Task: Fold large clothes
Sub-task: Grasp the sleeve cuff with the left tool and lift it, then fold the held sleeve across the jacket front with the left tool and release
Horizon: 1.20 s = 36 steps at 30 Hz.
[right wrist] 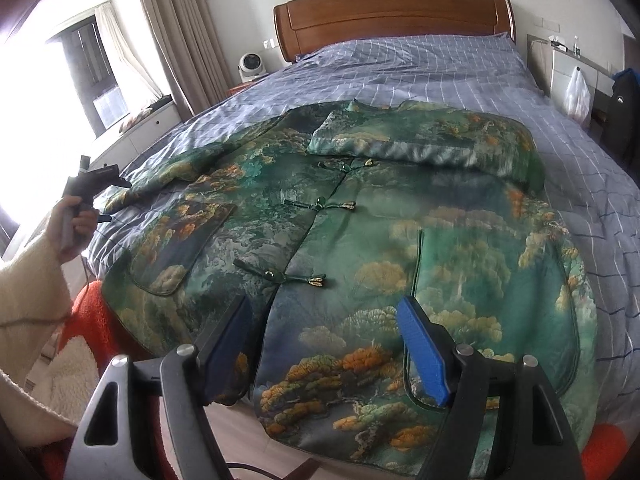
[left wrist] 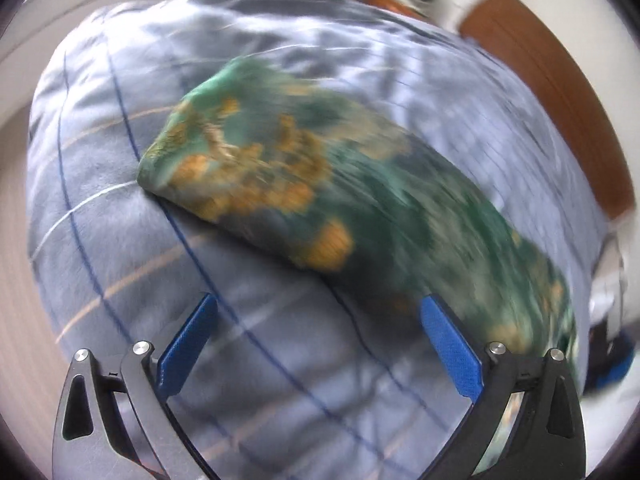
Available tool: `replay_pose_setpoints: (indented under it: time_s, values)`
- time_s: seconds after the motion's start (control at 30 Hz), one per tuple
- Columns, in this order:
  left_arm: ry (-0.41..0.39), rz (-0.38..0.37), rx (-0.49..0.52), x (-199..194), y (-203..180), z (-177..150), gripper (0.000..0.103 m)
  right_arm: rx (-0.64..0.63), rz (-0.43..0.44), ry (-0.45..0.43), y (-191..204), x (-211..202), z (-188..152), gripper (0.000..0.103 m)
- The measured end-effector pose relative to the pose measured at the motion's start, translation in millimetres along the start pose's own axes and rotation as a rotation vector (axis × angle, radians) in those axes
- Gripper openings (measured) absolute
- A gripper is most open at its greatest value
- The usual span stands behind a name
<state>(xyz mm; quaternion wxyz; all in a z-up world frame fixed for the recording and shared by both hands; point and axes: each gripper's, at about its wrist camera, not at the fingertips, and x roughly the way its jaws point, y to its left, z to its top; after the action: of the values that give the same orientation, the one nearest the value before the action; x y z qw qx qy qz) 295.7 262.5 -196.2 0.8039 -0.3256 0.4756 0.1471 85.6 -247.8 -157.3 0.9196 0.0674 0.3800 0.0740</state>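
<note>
Both grippers' jaws gape wide; only the right view shows the jacket's (right wrist: pixel 340 240) buttoned front.

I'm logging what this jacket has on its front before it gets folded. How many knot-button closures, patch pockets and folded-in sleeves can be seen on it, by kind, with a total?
Knot-button closures down the front of the green jacket: 3
Patch pockets: 2
Sleeves folded across the chest: 1
Total: 6

No readable text, label or number (either view)
</note>
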Motion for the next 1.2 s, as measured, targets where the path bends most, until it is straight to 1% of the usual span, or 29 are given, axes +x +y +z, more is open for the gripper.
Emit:
replay_pose_setpoints:
  time_s: [0.07,0.1,0.13,0.17,0.2,0.23,0.27,0.3,0.33,0.4,0.43,0.5,0.53,0.6,0.63,0.7,0.73,0.8,0.83,0.87,0.93,0.97,1.0,1.03,1.07,1.1,1.13,1.17,1.2]
  values:
    - [-0.013,-0.012,-0.073,8,9,10,0.097,-0.004,0.001,0.006,1,1,0,0.075]
    - [-0.034,-0.028,-0.103,8,11,16,0.085,-0.01,0.001,0.01,3,2,0,0.075]
    - [-0.054,-0.049,-0.122,7,12,23,0.066,-0.015,0.001,0.013,4,3,0,0.075]
    - [-0.061,-0.05,-0.127,6,11,28,0.057,-0.021,0.002,0.016,6,4,0,0.075]
    - [-0.073,-0.034,-0.127,5,10,33,0.034,-0.027,0.004,0.019,8,4,0,0.075]
    - [-0.092,-0.016,-0.119,3,8,38,0.014,-0.029,0.006,0.019,10,5,-1,0.075]
    - [-0.104,-0.016,-0.109,-2,5,41,0.014,-0.033,0.011,0.02,12,5,-1,0.075]
    - [-0.116,-0.011,-0.1,-8,1,43,0.011,-0.035,0.015,0.019,13,6,-1,0.075]
    - [-0.143,0.002,-0.066,-20,-9,44,0.009,-0.035,0.019,0.016,13,6,-1,0.075]
    - [-0.212,0.038,0.047,-47,-37,46,0.009,-0.028,0.029,0.01,12,6,-1,0.075]
    - [-0.258,0.053,0.133,-65,-62,44,0.009,-0.023,0.035,0.005,11,6,-1,0.075]
    - [-0.332,0.046,0.279,-97,-111,39,0.008,-0.016,0.043,-0.005,9,5,-2,0.075]
    - [-0.374,0.032,0.366,-117,-143,31,0.008,-0.011,0.048,-0.011,8,5,-2,0.075]
    - [-0.438,-0.007,0.508,-147,-200,12,0.008,-0.004,0.057,-0.022,5,3,-2,0.075]
    - [-0.466,-0.033,0.588,-163,-234,-3,0.008,0.001,0.061,-0.029,4,2,-3,0.075]
    - [-0.493,-0.084,0.718,-180,-290,-33,0.008,0.013,0.068,-0.051,-1,-2,-4,0.075]
    - [-0.497,-0.115,0.79,-186,-322,-53,0.008,0.022,0.068,-0.062,-4,-5,-5,0.075]
    - [-0.488,-0.172,0.9,-187,-371,-91,0.008,0.042,0.067,-0.08,-12,-11,-7,0.075]
    - [-0.475,-0.2,0.957,-183,-397,-115,0.008,0.056,0.065,-0.088,-17,-14,-8,0.075]
    - [-0.463,-0.219,1.003,-178,-416,-136,0.008,0.068,0.061,-0.094,-21,-16,-9,0.075]
    - [-0.435,-0.25,1.099,-157,-453,-185,0.008,0.094,0.05,-0.103,-30,-20,-11,0.075]
    - [-0.416,-0.258,1.132,-145,-465,-206,0.008,0.112,0.044,-0.108,-37,-23,-12,0.075]
    - [-0.381,-0.264,1.162,-129,-478,-226,0.008,0.123,0.04,-0.111,-41,-24,-13,0.075]
    - [-0.32,-0.253,1.2,-105,-491,-249,0.015,0.139,0.035,-0.115,-46,-26,-14,0.075]
    - [-0.268,-0.228,1.232,-86,-497,-269,0.018,0.154,0.031,-0.119,-51,-27,-15,0.075]
    - [-0.213,-0.196,1.261,-63,-502,-286,0.033,0.169,0.028,-0.12,-56,-29,-16,0.075]
    - [-0.158,-0.143,1.288,-43,-503,-306,0.056,0.18,0.025,-0.121,-60,-30,-17,0.075]
    - [-0.131,-0.109,1.303,-32,-499,-319,0.061,0.191,0.021,-0.121,-64,-31,-18,0.075]
    - [-0.121,-0.103,1.309,-26,-492,-325,0.061,0.203,0.018,-0.122,-68,-32,-19,0.075]
